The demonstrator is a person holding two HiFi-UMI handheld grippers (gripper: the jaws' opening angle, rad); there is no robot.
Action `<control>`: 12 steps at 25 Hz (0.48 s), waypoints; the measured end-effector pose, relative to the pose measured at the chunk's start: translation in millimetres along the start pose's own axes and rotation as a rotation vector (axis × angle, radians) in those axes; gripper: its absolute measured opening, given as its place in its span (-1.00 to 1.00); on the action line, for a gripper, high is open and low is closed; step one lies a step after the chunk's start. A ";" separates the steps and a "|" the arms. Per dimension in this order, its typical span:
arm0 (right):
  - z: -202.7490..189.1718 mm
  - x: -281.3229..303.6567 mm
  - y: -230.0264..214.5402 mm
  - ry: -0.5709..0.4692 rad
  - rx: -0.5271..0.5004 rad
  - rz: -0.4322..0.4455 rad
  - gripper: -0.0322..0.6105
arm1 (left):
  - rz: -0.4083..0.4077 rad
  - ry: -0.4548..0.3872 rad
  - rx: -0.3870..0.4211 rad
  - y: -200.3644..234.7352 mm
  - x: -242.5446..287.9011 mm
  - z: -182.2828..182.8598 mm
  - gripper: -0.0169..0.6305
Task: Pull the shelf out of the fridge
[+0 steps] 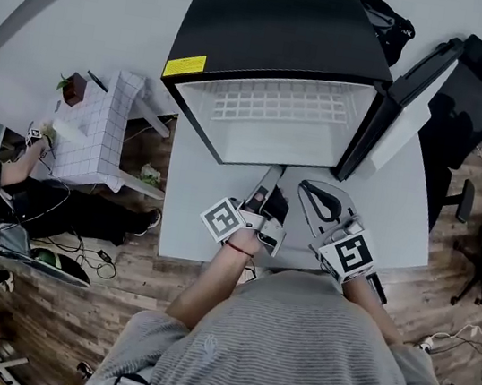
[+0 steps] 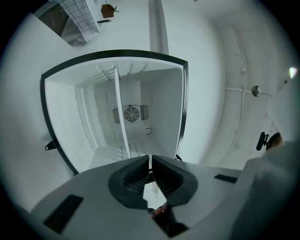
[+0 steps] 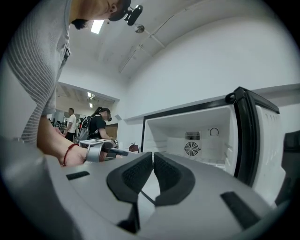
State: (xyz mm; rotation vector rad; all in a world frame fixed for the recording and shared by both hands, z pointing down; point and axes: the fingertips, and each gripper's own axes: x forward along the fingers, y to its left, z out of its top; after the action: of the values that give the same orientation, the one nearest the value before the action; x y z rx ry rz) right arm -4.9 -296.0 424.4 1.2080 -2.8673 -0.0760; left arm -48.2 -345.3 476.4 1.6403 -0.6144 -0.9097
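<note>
Left gripper (image 2: pixel 150 161): fingers together, nothing between them; the tool is rolled onto its side, so the fridge (image 2: pixel 112 108) shows turned in its view. Right gripper (image 3: pixel 153 159): fingers together bar a thin slit, nothing between them, held level. Both are empty and hover over the surface (image 1: pixel 192 216), just short of the fridge's open front. In the head view the left gripper (image 1: pixel 268 181) lies before the middle of the opening, and the right gripper (image 1: pixel 307 188) beside it, toward the hinge side. Shelf (image 1: pixel 282 103): white wire grid, still seated inside the cavity, ahead of and above both sets of fingers. Its long axis runs side to side across the opening, and its front edge faces the fingers. The left gripper view shows it edge-on as a thin white bar (image 2: pixel 121 112). Door (image 1: pixel 409 105): swung wide to the right, clear of the path. Judged: the left gripper is slightly better placed for the front edge, but either must open its fingers and rise to shelf height before gripping. The pull then runs straight back toward the person. Chair (image 1: pixel 477 79): stands beyond the door.
</note>
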 end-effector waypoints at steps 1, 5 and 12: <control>-2.1 4.0 -4.9 0.004 -0.007 -0.003 -0.86 | -0.001 -0.006 -0.008 0.7 3.6 1.3 -0.91; -11.9 14.8 -16.2 0.024 0.002 0.002 -0.86 | 0.002 -0.026 -0.037 5.3 17.8 8.5 -0.91; -31.2 25.3 -27.3 0.045 0.039 -0.015 -0.86 | 0.040 -0.073 -0.052 20.4 36.1 34.7 -0.90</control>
State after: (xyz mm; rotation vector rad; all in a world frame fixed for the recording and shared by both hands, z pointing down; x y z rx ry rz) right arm -1.6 -334.2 454.2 1.2209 -2.8344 0.0064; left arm -54.9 -398.5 483.8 1.5489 -0.6661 -0.9517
